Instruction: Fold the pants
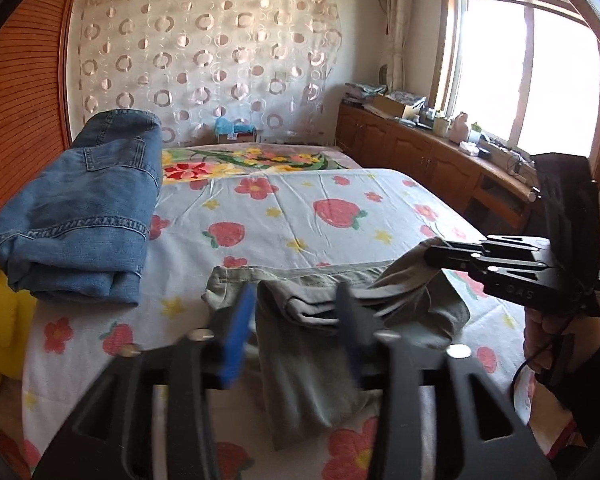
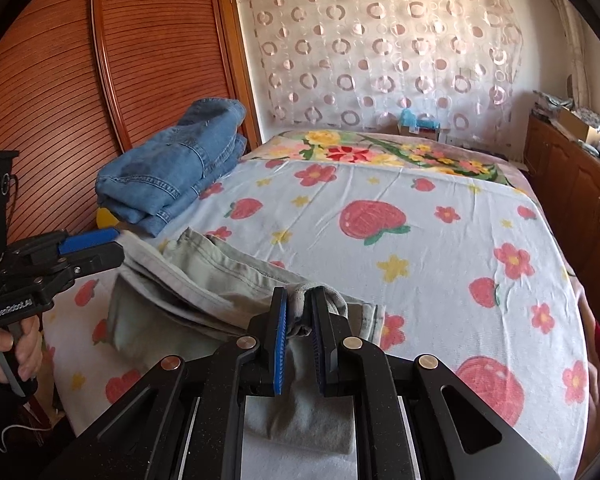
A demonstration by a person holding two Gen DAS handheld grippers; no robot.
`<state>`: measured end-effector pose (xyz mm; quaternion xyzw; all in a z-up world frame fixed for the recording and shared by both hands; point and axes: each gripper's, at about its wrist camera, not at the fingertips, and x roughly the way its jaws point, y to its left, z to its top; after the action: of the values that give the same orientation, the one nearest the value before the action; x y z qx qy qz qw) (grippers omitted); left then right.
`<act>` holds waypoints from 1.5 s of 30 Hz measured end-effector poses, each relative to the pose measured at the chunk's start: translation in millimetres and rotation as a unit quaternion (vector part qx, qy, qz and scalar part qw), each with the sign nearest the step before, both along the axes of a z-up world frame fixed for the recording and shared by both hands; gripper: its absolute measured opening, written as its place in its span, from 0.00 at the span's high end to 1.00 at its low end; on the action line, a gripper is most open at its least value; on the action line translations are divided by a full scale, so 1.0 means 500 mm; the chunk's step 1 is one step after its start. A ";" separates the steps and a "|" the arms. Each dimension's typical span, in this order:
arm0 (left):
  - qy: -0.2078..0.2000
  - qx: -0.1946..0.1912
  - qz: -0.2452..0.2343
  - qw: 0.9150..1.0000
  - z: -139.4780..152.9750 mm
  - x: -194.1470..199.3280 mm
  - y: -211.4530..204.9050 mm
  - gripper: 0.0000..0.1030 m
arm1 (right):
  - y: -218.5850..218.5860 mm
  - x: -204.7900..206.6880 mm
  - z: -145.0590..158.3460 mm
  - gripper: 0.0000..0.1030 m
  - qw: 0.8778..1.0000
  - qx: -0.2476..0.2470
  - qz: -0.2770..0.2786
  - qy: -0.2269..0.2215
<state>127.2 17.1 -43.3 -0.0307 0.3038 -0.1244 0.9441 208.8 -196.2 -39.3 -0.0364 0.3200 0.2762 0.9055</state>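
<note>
Grey-green pants (image 1: pixel 312 360) lie partly folded near the front edge of the bed. My left gripper (image 1: pixel 294 322) is open over their waist end; its blue pads (image 1: pixel 236 332) stand apart, with a fold of the cloth between them and not pinched. In the right wrist view the left gripper (image 2: pixel 114 246) sits at the left edge of the pants (image 2: pixel 204 280). My right gripper (image 2: pixel 300 320) is shut on a bunched fold of the pants and lifts it slightly. From the left wrist view the right gripper (image 1: pixel 430 254) comes in from the right, cloth draped from its tips.
Folded blue jeans (image 1: pixel 84 208) (image 2: pixel 172 176) lie at the bed's left side on the strawberry-print sheet (image 1: pixel 300 208). A yellow soft thing (image 1: pixel 0 320) sits beside them. Slatted wooden doors (image 2: pixel 60 100) stand left, a cluttered wooden cabinet (image 1: pixel 420 152) right.
</note>
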 end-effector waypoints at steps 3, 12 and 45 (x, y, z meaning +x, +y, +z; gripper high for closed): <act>0.019 -0.003 -0.007 1.000 -0.013 0.000 0.008 0.28 | 0.008 0.000 -0.005 0.89 1.000 -0.003 -0.001 0.000; 0.045 0.010 -0.003 0.999 -0.052 0.003 0.017 0.25 | 0.001 0.004 -0.001 0.76 1.000 -0.011 -0.010 -0.010; 0.070 0.020 0.025 0.997 -0.090 0.052 0.050 0.25 | 0.034 0.124 0.003 0.95 0.997 -0.060 0.024 0.031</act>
<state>153.0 42.2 -88.5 -0.0285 0.3711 -0.0920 0.9236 270.6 -179.1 -37.7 -0.0901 0.3628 0.2794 0.8844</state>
